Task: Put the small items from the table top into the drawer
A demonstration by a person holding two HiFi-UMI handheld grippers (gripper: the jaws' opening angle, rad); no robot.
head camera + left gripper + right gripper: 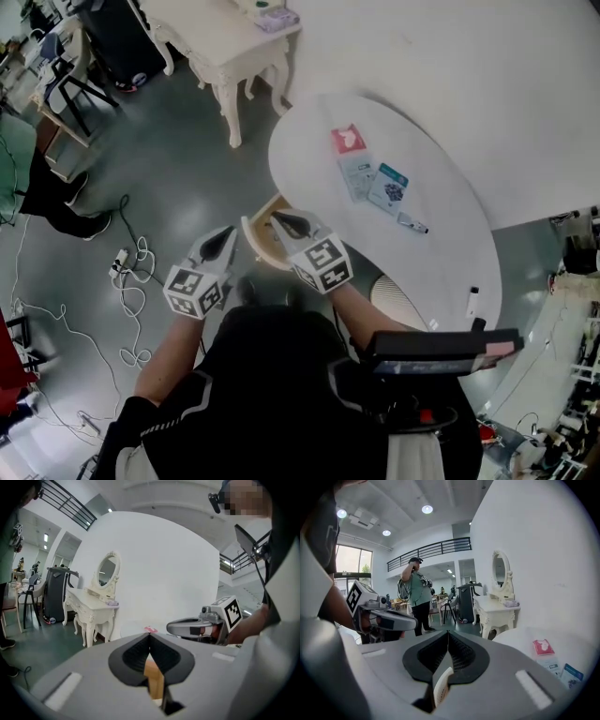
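Observation:
The white oval table (441, 178) carries a red packet (347, 139), a white packet (356, 173), a blue packet (389, 186), a small pen-like item (412, 224) and a small white tube (472, 302). The drawer (255, 236) stands pulled out at the table's near left edge, showing wood inside. Over the drawer's rim sits my right gripper (284, 221), shut with nothing held. Just left of the drawer hangs my left gripper (227, 238), also shut and empty. The red packet (542, 647) and blue packet (572, 674) show in the right gripper view.
A white dressing table (234, 42) with a mirror (108, 571) stands beyond the oval table. Cables and a power strip (127, 267) lie on the grey floor at the left. A person in green (417, 597) stands far back. A ribbed round thing (398, 298) sits under the table.

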